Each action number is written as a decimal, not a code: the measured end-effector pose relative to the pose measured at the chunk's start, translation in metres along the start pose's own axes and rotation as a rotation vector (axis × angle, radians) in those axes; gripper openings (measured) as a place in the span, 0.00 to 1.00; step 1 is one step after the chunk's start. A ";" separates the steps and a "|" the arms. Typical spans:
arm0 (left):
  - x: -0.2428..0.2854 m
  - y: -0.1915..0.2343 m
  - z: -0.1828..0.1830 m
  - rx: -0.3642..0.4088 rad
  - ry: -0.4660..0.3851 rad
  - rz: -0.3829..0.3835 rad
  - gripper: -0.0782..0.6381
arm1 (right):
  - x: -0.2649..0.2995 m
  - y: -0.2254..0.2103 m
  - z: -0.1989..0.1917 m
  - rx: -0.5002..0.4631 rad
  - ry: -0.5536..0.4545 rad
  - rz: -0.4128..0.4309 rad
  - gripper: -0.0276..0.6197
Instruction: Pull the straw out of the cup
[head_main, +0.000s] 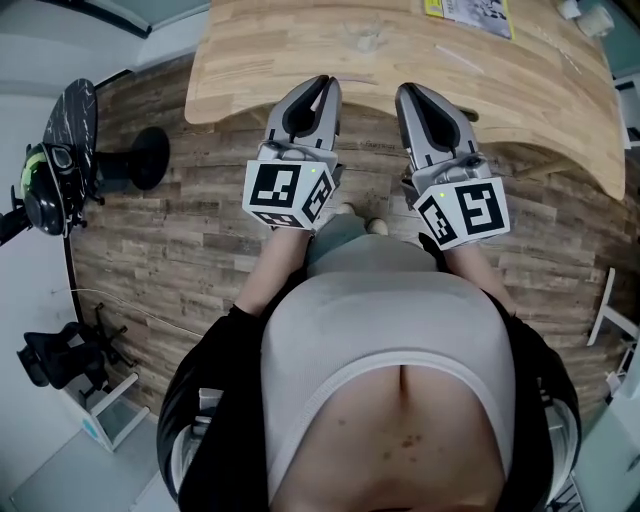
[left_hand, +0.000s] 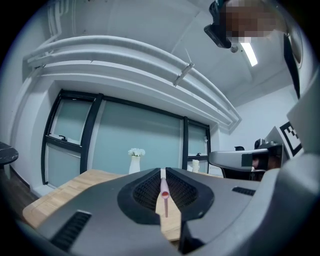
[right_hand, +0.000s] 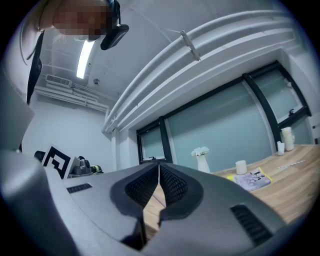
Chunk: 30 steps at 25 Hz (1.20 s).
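A thin pink straw (left_hand: 164, 192) lies clamped between the dark ribbed pads of my left gripper (left_hand: 163, 172), its open end pointing back at the camera. In the head view the left gripper (head_main: 322, 87) and the right gripper (head_main: 409, 93) are held side by side in front of the person's body, tips at the near edge of the wooden table (head_main: 300, 50). The right gripper (right_hand: 159, 167) has its jaws together with nothing between them. A small white cylinder (right_hand: 241, 166) stands on the table; whether it is the cup I cannot tell.
A white vase of white flowers (left_hand: 135, 162) stands on the table near the glass wall, beside a printed booklet (right_hand: 252, 178). Wood-pattern floor (head_main: 170, 250) lies below the grippers. A black stool (head_main: 135, 158) and dark equipment stand at the left.
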<state>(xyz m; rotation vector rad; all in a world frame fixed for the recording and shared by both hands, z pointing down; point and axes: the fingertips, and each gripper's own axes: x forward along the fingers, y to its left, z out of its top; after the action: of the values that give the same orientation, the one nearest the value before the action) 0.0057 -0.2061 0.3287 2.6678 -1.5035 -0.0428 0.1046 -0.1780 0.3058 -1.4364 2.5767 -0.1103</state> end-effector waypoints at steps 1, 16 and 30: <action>-0.001 -0.001 0.002 0.000 -0.008 -0.004 0.16 | -0.001 0.001 0.000 -0.004 -0.001 0.000 0.09; -0.040 -0.015 -0.007 -0.017 -0.015 -0.079 0.16 | -0.028 0.040 -0.014 -0.015 0.039 -0.042 0.09; -0.127 -0.025 0.009 -0.001 -0.055 -0.127 0.16 | -0.069 0.116 -0.007 -0.019 0.007 -0.063 0.09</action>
<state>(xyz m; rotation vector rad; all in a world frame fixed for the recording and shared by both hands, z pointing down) -0.0398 -0.0848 0.3156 2.7797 -1.3457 -0.1258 0.0417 -0.0581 0.3034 -1.5270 2.5453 -0.1009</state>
